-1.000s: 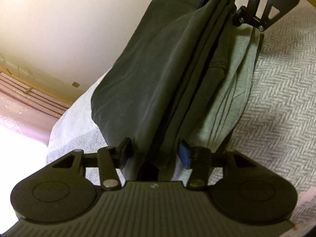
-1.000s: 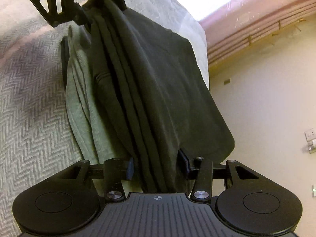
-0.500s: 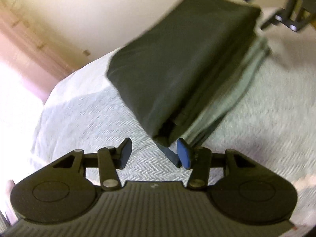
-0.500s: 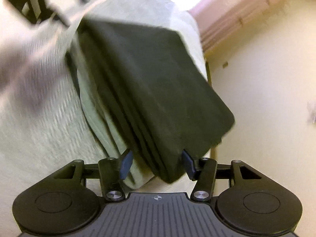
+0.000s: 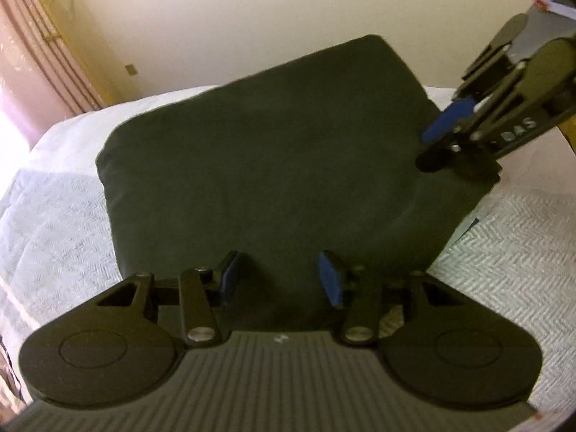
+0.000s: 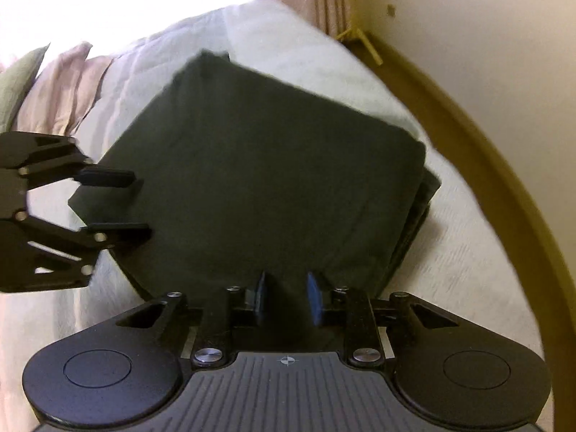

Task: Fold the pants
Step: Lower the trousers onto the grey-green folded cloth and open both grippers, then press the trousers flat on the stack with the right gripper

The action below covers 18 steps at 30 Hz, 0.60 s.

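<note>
So the dark green folded pants point(image 5: 273, 165) are sitting as a squarish bundle on the bed, on the pale herringbone-weave bedspread point(image 5: 61, 216), toward the end of the bed nearest the cream wall and its wooden skirting.

Both tools are right at the bundle. The left gripper point(image 5: 279, 277) hangs over one edge, pointing down at it; its blue pads stand apart and are easing inward, with dark cloth showing between them, but I can't see them pinching anything, so I'd call it released. The right gripper point(image 6: 288, 297) is at the neighbouring edge, jaws narrower and closing, fabric right under them, again not visibly clamped on a fold.

The bit that matters: the bundle lies straight ahead of each gripper, and the two come at it from adjacent sides, roughly at right angles. It's nearly square now, with the stacked layer edges showing on the side toward the skirting point(image 6: 421, 216). Neither hand looks clearly nearer. My guess is it's basically folded, just tidying left.
</note>
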Tool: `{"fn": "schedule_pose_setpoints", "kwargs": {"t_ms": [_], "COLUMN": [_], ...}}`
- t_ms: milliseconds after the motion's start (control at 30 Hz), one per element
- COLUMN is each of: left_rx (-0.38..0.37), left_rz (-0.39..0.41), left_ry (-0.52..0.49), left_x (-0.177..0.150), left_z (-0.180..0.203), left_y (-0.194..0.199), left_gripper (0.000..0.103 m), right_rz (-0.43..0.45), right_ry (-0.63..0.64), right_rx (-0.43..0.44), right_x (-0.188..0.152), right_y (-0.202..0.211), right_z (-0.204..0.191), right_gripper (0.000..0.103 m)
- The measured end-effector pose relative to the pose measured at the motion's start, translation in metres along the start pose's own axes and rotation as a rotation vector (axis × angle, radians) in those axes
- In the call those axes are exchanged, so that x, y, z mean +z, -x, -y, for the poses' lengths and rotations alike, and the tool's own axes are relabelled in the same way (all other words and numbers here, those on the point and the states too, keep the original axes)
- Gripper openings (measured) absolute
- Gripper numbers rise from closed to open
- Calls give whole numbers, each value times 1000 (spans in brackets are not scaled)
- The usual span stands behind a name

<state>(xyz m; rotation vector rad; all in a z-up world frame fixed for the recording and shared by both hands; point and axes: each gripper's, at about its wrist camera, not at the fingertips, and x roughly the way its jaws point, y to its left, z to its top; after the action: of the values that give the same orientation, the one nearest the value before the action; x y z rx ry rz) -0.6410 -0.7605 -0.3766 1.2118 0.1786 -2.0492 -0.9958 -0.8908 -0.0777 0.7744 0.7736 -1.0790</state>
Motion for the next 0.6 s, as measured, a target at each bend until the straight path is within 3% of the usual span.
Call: {"fn": "schedule_pose_setpoints", "kwargs": {"t_ms": [100,267,367,433,600], "left_rx": [31,-15,-20,-28,-5], "left_rz": [-21,19,3,0,-37], "left_ry": [25,81,78,127,132], "left_x": [11,36,38,42,46], "left_z": [-1,14,33,30,25], "left_y": [11,26,4,-5,7], "left_gripper": [42,42,43,43,43], "right_rz": [-3,146,65,21,22], "right_ry": [-5,-72,-103,-111,-113], "right_rx": [44,13,6,-3,25], "right_x": [10,60,80,83,91], "right_y": [15,33,-2,-30,-30], "right_z": [8,42,67,82,78], "right_gripper": [21,21,21,21,21]}}
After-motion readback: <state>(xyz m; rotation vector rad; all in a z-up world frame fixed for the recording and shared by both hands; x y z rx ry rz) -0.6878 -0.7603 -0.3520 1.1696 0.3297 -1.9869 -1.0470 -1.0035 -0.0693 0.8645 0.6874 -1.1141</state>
